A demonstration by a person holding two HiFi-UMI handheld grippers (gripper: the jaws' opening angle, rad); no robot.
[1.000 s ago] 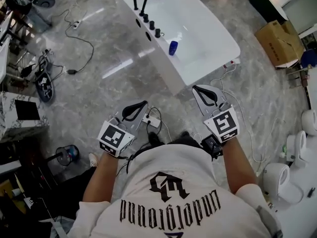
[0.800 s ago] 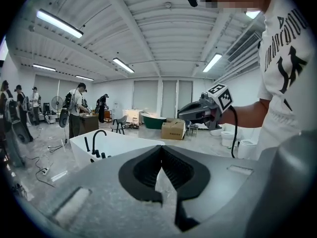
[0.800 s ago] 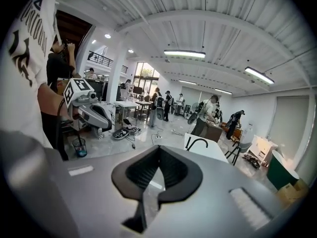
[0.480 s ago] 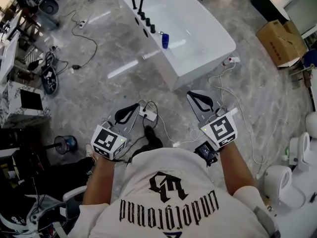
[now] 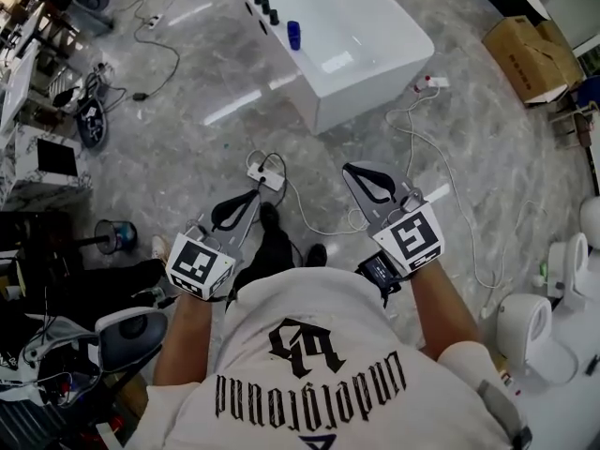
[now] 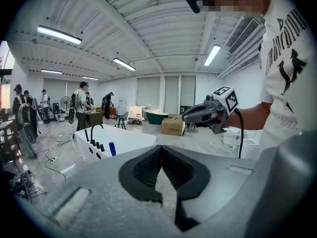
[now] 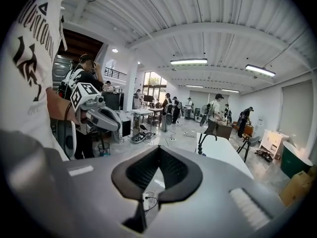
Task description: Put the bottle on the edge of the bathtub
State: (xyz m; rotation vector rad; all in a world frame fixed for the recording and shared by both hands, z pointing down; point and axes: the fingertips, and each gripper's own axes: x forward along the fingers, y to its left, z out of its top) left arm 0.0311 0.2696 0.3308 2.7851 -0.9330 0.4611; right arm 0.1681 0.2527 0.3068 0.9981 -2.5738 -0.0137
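Observation:
A small blue bottle [image 5: 293, 35] stands upright on the long rim of the white bathtub [image 5: 375, 78], just past the row of black tap knobs. The left gripper view shows the same bottle [image 6: 112, 148] far ahead on the tub [image 6: 130, 139]. My left gripper [image 5: 251, 195] and right gripper [image 5: 354, 169] hover side by side over the marble floor, well short of the tub. Both are shut with nothing between the jaws. Seen along their own jaws, the left gripper [image 6: 161, 148] and the right gripper [image 7: 159, 148] show their black pads meeting at the tips.
A white power strip [image 5: 265, 172] and loose cables lie on the floor between me and the tub. A cardboard box [image 5: 527, 54] sits at the right, toilets [image 5: 525, 331] at the lower right, an office chair [image 5: 127, 331] and cluttered desks at the left. Several people stand far back.
The tub and bottle have slid toward the top of the head view as both grippers drew back from them together. Both stay shut and empty.

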